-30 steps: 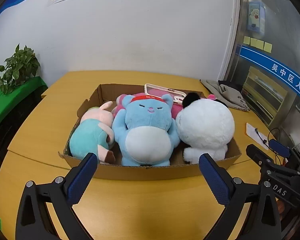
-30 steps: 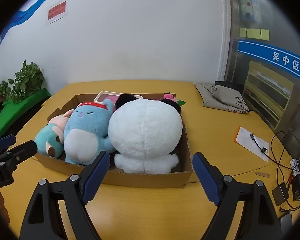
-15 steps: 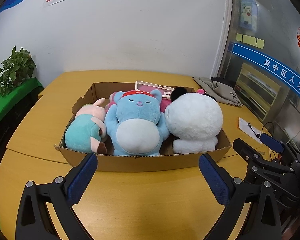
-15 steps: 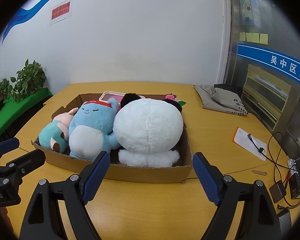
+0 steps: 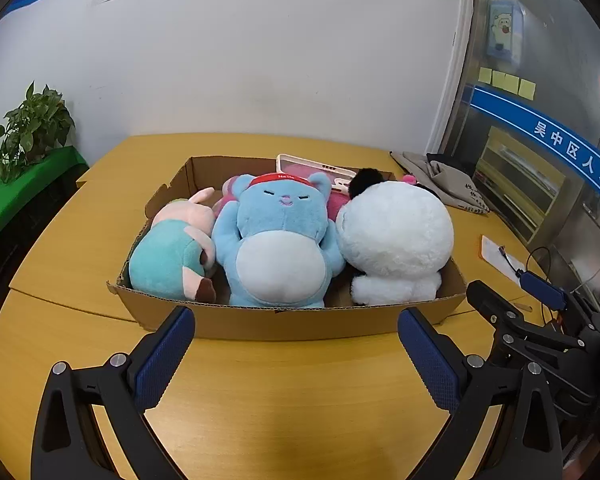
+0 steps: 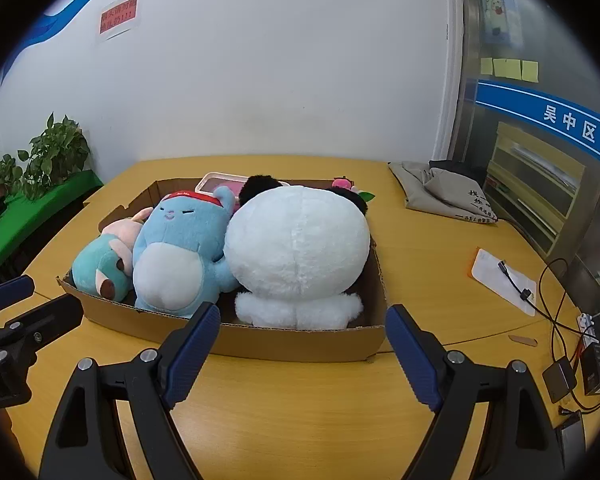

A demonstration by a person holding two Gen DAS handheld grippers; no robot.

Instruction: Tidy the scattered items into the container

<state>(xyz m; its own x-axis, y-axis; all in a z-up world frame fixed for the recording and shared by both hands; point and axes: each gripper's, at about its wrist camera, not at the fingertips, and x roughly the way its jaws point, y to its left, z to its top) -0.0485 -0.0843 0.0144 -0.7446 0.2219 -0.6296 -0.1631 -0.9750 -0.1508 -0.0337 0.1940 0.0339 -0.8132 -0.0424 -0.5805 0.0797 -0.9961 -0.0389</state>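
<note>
In the left wrist view, the left gripper (image 5: 296, 336) is seen spread wide and empty above the wooden table (image 5: 284, 408), just short of the cardboard box (image 5: 284, 322). Side by side in the box are a teal plush (image 5: 168, 258), a blue bear plush (image 5: 278, 248) and a white panda plush (image 5: 396, 240).

In the right wrist view, the right gripper (image 6: 302, 334) is likewise spread and empty before the cardboard box (image 6: 300, 344). The white panda plush (image 6: 298, 252) is nearest it. A grey cloth bag (image 6: 444, 192) lies well apart on the table.

The left tool (image 5: 296, 344) and right tool (image 6: 302, 340) hover side by side, fingers spread wide, gripping nothing.
</note>
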